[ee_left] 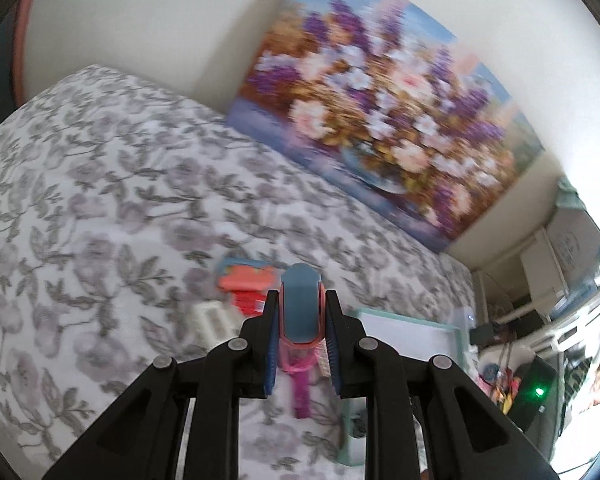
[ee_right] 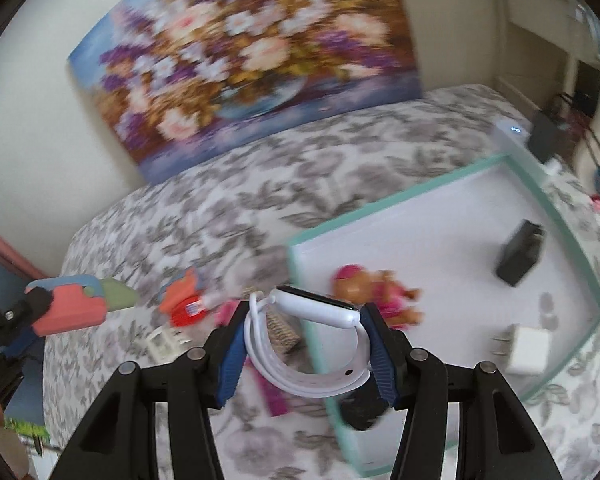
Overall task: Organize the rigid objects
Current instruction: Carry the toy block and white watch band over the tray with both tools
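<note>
My left gripper is shut on a blue and pink plastic toy piece, held above the flowered bedspread. It also shows at the left of the right wrist view. My right gripper is shut on a white smartwatch with a looped band, held over the near left corner of the teal-edged white tray. In the tray lie a pink doll, a black box and a white charger.
On the bedspread lie a red and orange toy, a white grid piece and a magenta comb-like item. A flower painting leans on the wall behind. Shelves and clutter stand at the right.
</note>
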